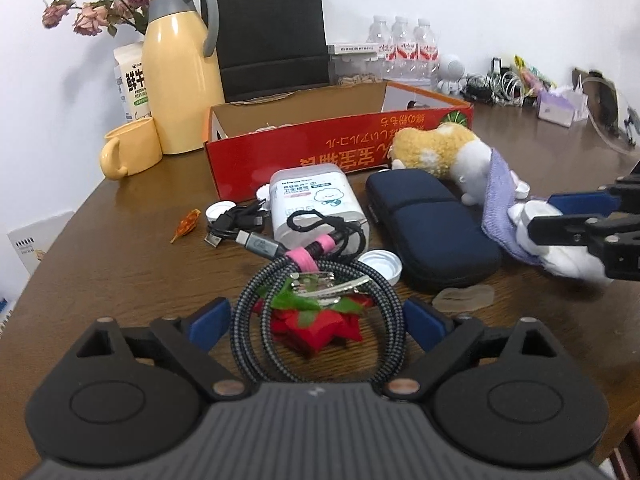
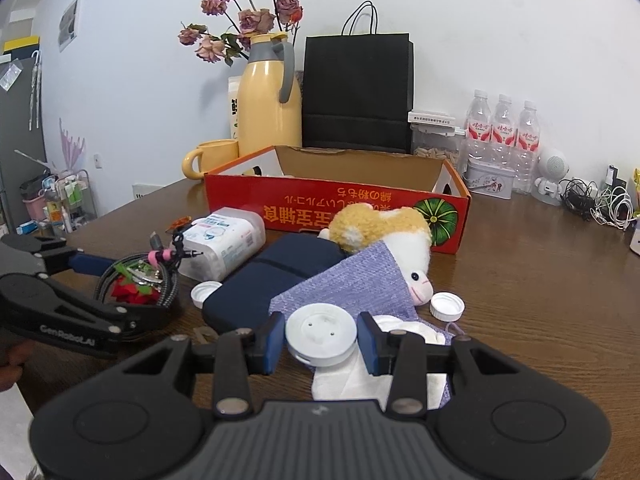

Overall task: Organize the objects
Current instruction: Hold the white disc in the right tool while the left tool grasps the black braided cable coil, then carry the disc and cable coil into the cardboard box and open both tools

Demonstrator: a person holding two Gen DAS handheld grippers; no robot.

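A round white plastic disc (image 2: 321, 334) is pinched between the blue pads of the right gripper (image 2: 322, 340), above a knitted lilac cloth (image 2: 344, 284). The left gripper (image 1: 318, 320) is spread wide around a braided grey cable coil (image 1: 316, 312) ringing a red fabric flower (image 1: 316, 326). The open red cardboard box (image 2: 336, 208) lies farther back; its contents are hidden.

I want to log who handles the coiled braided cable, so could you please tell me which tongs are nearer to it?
Left. The left tongs stand open on either side of the coiled braided cable. The right tongs are off to its right, around a white disc.
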